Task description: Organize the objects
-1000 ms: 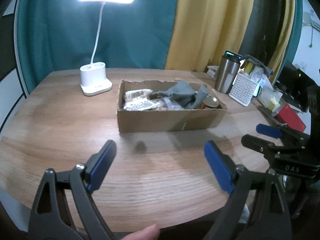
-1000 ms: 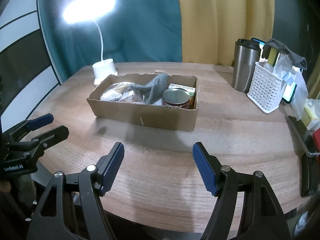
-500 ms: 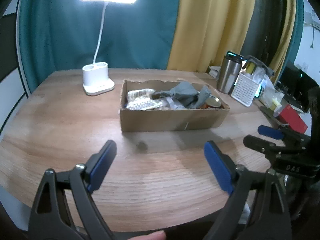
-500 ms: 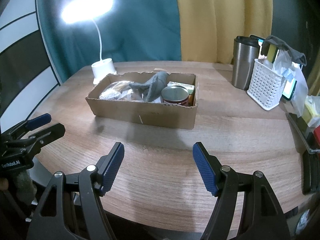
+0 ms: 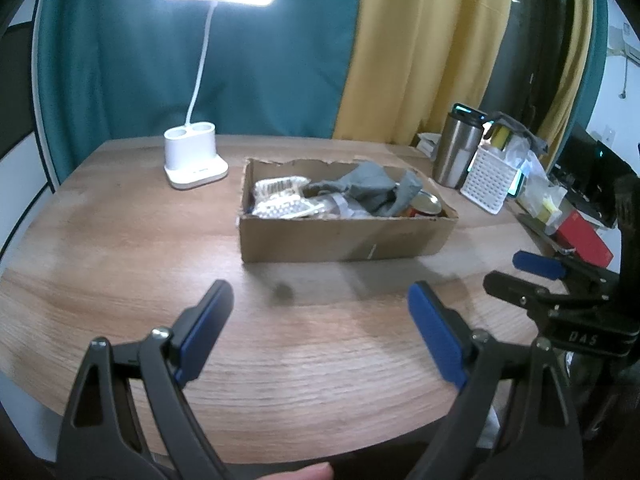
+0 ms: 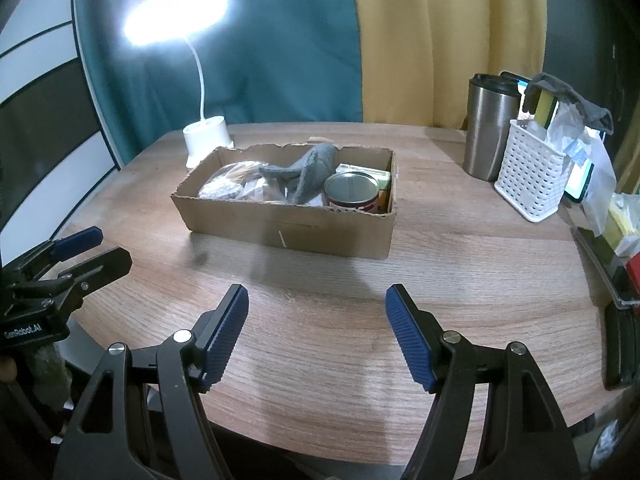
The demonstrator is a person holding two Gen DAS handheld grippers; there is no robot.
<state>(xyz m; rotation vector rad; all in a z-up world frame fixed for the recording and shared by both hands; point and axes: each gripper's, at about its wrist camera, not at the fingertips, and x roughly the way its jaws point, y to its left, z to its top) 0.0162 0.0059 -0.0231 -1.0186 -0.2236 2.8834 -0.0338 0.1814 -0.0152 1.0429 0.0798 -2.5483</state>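
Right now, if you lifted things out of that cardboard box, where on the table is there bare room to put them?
Bare wood lies between the cardboard box and both open grippers, left gripper and right gripper, and left of the box below the lamp base. It is crowded by the steel tumbler and white basket.

A grey cloth [image 6: 308, 172] drapes over clear bags [image 6: 232, 188] in the cardboard box [image 6: 288, 232], hiding their contents. The tin's [image 6: 351, 192] label is too small to read. A fingertip [image 5: 298, 472] is cut off at the frame's lower edge.
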